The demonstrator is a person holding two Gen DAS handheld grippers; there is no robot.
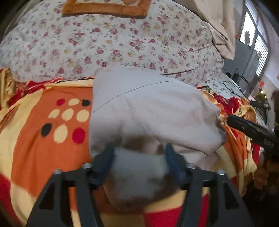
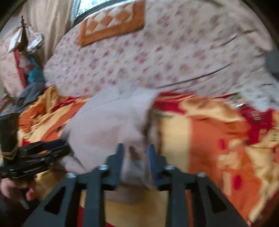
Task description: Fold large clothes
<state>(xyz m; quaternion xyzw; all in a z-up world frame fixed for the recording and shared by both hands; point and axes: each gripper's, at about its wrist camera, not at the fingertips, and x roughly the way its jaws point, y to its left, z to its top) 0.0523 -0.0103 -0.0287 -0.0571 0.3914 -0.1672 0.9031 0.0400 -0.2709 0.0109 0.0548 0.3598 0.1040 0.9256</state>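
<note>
A pale grey garment point(image 1: 153, 108) lies part-folded on an orange, red and cream blanket point(image 1: 43, 139). My left gripper point(image 1: 139, 152) holds a bunched near edge of the garment between its blue-padded fingers. In the right wrist view, which is blurred, the same garment point(image 2: 108, 122) lies ahead and my right gripper point(image 2: 135, 148) pinches another fold of its near edge. The right gripper shows in the left wrist view point(image 1: 251, 129) at the garment's right side. The left gripper shows in the right wrist view point(image 2: 38, 153) at the garment's left side.
A floral quilt point(image 1: 113, 43) is heaped behind the garment, with an orange-bordered cushion point(image 1: 104, 8) on top. Cables and a window point(image 1: 254, 35) lie at the far right. A cluttered stand point(image 2: 24, 43) and curtain stand at the left in the right wrist view.
</note>
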